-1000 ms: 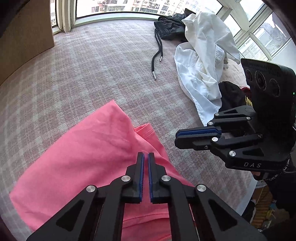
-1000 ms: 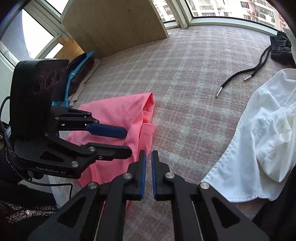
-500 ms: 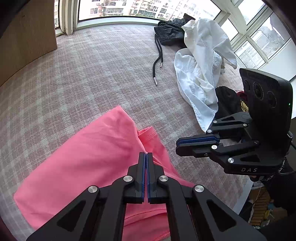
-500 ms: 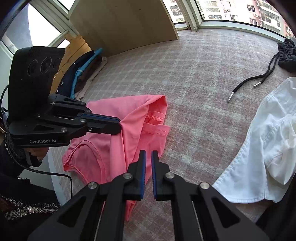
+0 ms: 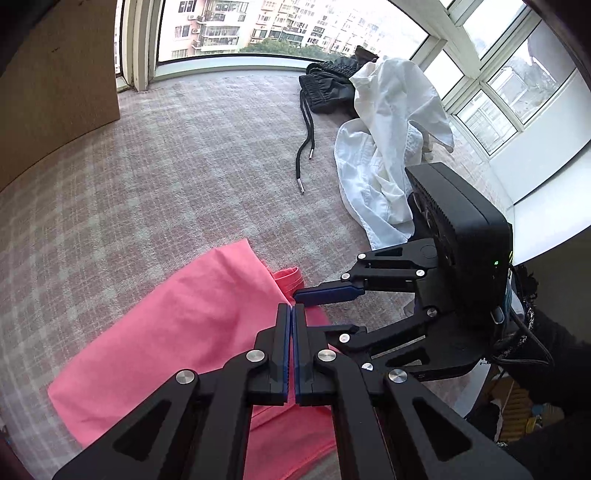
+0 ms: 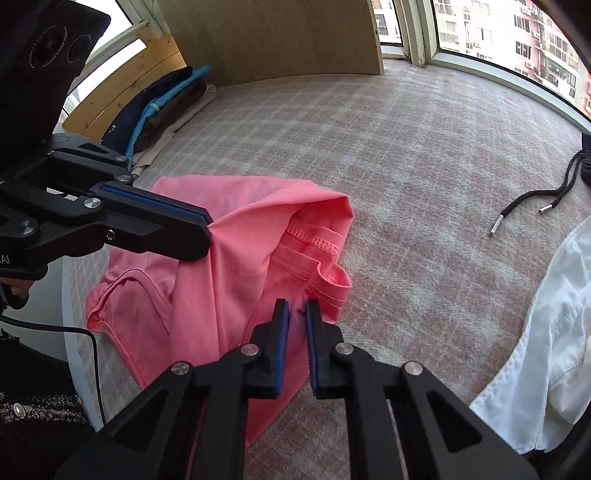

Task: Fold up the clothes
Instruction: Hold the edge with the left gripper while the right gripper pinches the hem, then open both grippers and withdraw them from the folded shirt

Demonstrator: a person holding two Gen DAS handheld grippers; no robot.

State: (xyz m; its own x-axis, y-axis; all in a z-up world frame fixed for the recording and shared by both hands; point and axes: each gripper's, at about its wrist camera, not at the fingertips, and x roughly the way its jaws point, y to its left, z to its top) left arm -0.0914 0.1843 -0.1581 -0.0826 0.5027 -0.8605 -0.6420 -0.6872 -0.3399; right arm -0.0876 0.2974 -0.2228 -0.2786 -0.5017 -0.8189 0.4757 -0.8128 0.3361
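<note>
Spanning toward bright windows (image 5: 229, 33), pink-grey checked carpet (image 5: 166, 177)

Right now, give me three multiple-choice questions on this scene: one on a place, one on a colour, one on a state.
1. Where does the white shirt lie relative to the pink garment? A on it; B apart, to its right; C under it.
2. What colour is the drawstring? A red; B black; C white.
3. How are the left tongs? A wide open; B gripping the drawstring; C shut on the pink garment.
B: bare plaid cover separates them. B: dark cord, metal tips. C: the fabric pulls taut to their tip.
</note>
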